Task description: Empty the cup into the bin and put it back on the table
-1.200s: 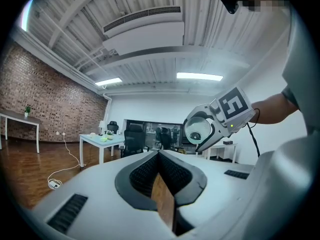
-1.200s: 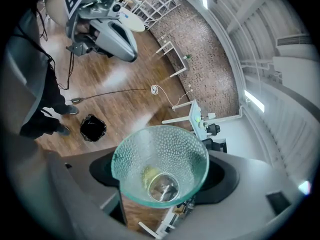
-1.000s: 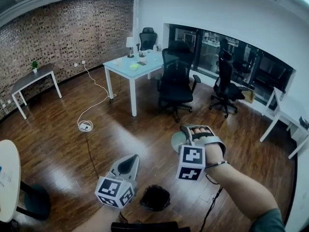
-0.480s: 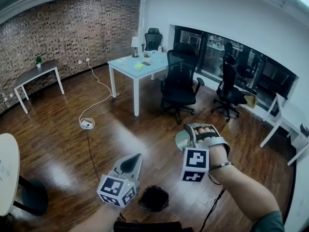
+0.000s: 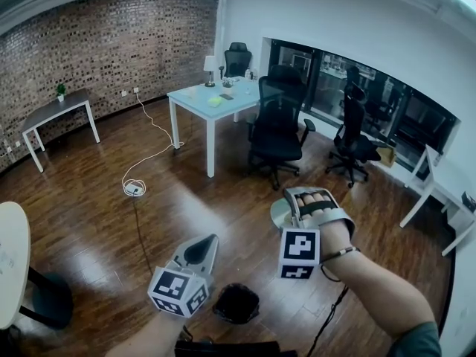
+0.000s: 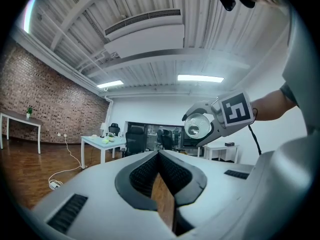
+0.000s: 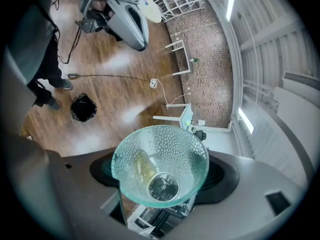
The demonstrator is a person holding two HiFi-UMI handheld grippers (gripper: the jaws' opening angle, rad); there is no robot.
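Carefully lining up the pour
Right gripper [image 7: 162, 184] clamps the clear dimpled glass cup [image 7: 160, 154]; centre it above the black bin [image 7: 82, 107] first.

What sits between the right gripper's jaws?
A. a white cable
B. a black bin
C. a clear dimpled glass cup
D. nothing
C: in the right gripper view, the right gripper has its jaws pressed on the glass cup.
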